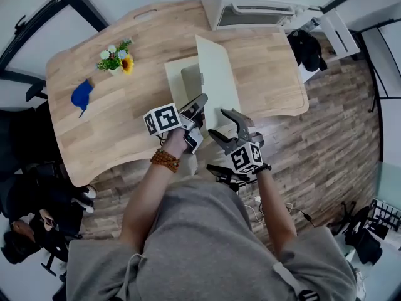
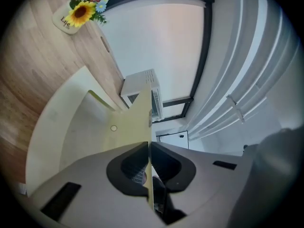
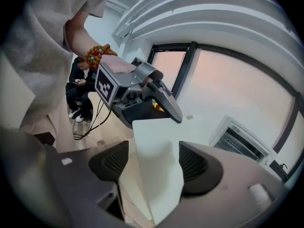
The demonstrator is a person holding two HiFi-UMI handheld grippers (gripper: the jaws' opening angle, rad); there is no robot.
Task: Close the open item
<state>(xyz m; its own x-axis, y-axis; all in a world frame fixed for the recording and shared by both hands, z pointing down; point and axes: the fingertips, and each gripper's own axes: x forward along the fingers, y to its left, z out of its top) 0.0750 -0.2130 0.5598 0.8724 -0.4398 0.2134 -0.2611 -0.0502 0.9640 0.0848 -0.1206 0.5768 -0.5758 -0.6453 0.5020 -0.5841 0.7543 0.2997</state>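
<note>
A cream hinged box [image 1: 177, 80] lies open on the wooden table [image 1: 113, 124], its flat lid [image 1: 216, 80] standing almost upright. My left gripper [image 1: 199, 105] is shut on the near edge of that lid. In the left gripper view the thin lid [image 2: 135, 122] runs edge-on between the closed jaws of the left gripper [image 2: 150, 146], with the box base [image 2: 71, 127] to the left. My right gripper [image 1: 224, 124] is open just right of the lid's near corner. In the right gripper view the lid [image 3: 156, 146] stands between the wide jaws of the right gripper [image 3: 154, 163], and the pads do not press on it.
A white toaster oven [image 1: 250, 2] stands at the table's far edge behind the box. A small pot of flowers [image 1: 116, 58] and a blue cloth [image 1: 81, 96] sit at the left. A black bag [image 1: 307, 49] rests beyond the right end. A seated person [image 3: 78, 87] is off to the left.
</note>
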